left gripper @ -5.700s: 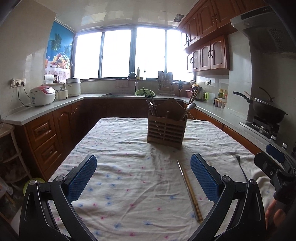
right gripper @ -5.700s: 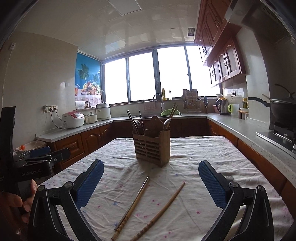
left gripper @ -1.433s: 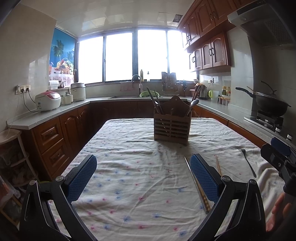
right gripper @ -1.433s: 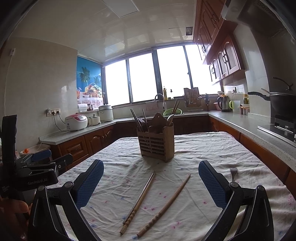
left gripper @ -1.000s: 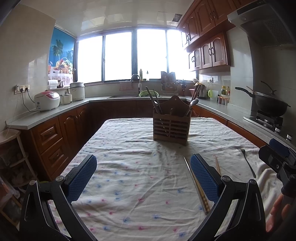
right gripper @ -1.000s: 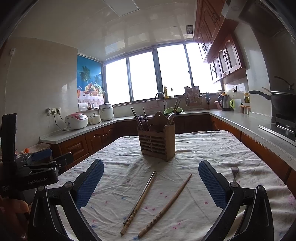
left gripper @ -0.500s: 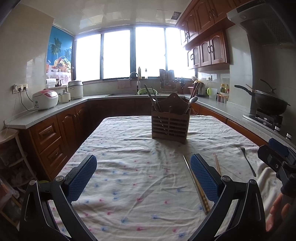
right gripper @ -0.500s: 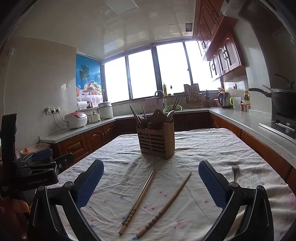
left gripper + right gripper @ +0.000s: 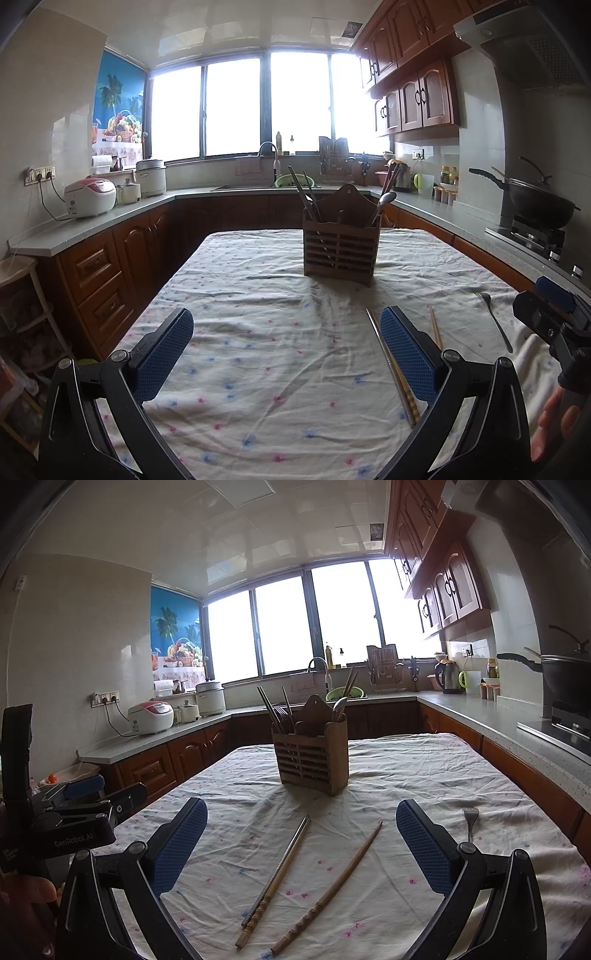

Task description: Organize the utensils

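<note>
A slatted wooden utensil holder stands mid-table with chopsticks and a spoon in it. On the flowered cloth lie a close pair, one metal and one bamboo chopstick, a single bamboo chopstick and a metal fork. My left gripper hovers open over bare cloth, the pair just inside its right finger. My right gripper is open above the near table edge, with all the chopsticks lying between its fingers, well below them.
The table is ringed by wooden counters: a rice cooker at left, a sink with a green colander at the back, a wok on a stove at right. A hand holds the other gripper at the right edge.
Both cameras have drifted slightly; the holder and utensils sit a little differently in frame. Both grippers stayed open and nothing on the table was touched.
</note>
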The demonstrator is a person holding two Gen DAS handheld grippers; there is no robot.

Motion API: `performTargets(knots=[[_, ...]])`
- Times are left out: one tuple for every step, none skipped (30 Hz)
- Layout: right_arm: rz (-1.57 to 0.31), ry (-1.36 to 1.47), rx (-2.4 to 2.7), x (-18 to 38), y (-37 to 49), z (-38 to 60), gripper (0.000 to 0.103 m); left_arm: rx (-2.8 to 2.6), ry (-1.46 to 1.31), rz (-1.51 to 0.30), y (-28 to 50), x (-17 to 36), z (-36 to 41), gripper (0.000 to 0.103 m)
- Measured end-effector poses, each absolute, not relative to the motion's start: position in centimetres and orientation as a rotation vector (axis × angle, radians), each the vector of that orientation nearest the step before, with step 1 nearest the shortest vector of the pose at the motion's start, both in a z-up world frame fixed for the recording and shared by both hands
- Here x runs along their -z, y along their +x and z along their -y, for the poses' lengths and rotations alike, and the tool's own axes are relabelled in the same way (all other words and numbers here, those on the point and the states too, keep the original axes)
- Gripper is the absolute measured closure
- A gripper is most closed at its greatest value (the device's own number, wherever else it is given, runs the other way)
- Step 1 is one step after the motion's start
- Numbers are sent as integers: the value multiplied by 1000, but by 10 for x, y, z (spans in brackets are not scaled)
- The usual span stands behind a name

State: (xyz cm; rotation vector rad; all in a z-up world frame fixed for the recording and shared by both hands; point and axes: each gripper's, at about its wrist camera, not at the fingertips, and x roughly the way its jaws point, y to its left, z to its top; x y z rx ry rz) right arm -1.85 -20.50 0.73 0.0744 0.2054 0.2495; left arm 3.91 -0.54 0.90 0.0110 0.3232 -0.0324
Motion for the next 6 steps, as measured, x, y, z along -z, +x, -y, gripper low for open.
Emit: performTargets(knots=[[-208,73,-248,-7,-18,205,0,33,10,-323,40,-9,5,0],[-209,72,-247,-7,-16,205,0,33,9,-323,41,-10,5,0],[-208,72,-247,-7,-16,205,0,33,7,-324,42,-11,3,0],[-209,72,-245,-7,-15,206,0,33,4,-324,43,-12,3,0],[-212,73,-243,-7,-13,206,0,33,0,-325,45,-13,2,0],[-213,73,-240,-9,-11,207,0,32,-5,-326,46,-14,1,0]])
